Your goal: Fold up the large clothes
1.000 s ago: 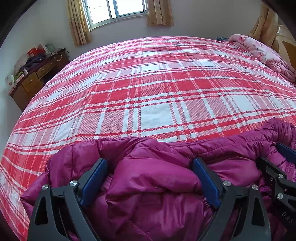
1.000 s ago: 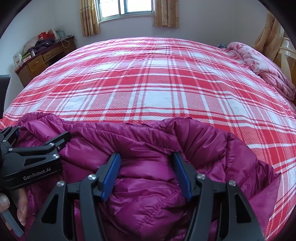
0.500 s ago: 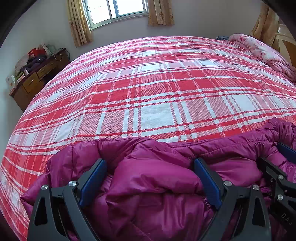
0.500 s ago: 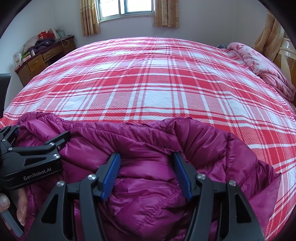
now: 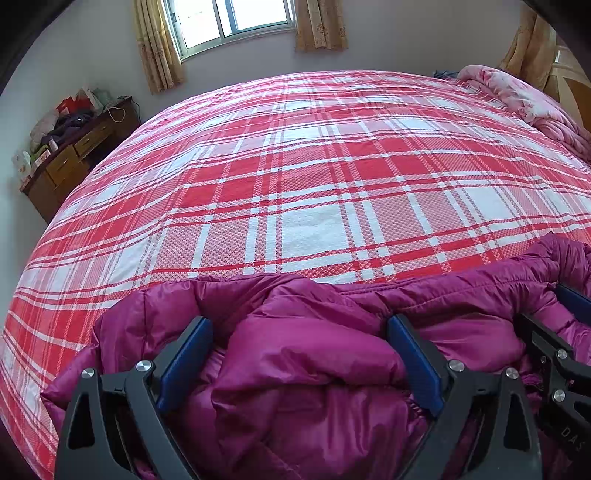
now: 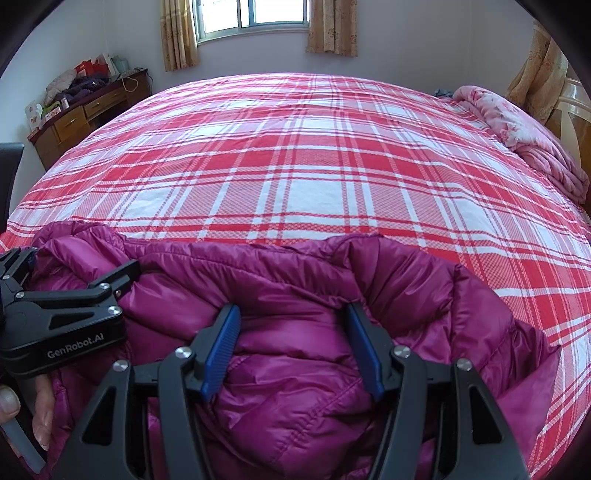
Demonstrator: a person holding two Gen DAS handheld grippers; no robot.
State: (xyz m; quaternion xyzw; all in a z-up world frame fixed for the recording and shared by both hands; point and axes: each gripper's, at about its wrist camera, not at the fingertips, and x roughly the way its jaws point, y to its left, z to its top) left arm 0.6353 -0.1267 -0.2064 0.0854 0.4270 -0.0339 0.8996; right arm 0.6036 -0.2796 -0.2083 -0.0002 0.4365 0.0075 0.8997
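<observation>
A magenta puffy down jacket (image 5: 314, 369) lies bunched on the near edge of the bed (image 5: 314, 192). My left gripper (image 5: 299, 332) stands wide over it. A thick fold sits between its blue pads, with a shadowed gap beside the left pad (image 5: 184, 358). My right gripper (image 6: 293, 321) is set narrower, and creased jacket (image 6: 295, 369) fills the space between its pads and touches both. The left gripper's black body (image 6: 62, 317) shows at the left of the right wrist view, held by a hand (image 6: 22, 406). The jacket's lower part is hidden under the grippers.
The red and white plaid bedspread (image 6: 295, 166) stretches far ahead. A pink floral quilt (image 6: 524, 136) is heaped at the far right. A wooden dresser (image 6: 85, 110) piled with items stands against the left wall, below a curtained window (image 6: 255, 18).
</observation>
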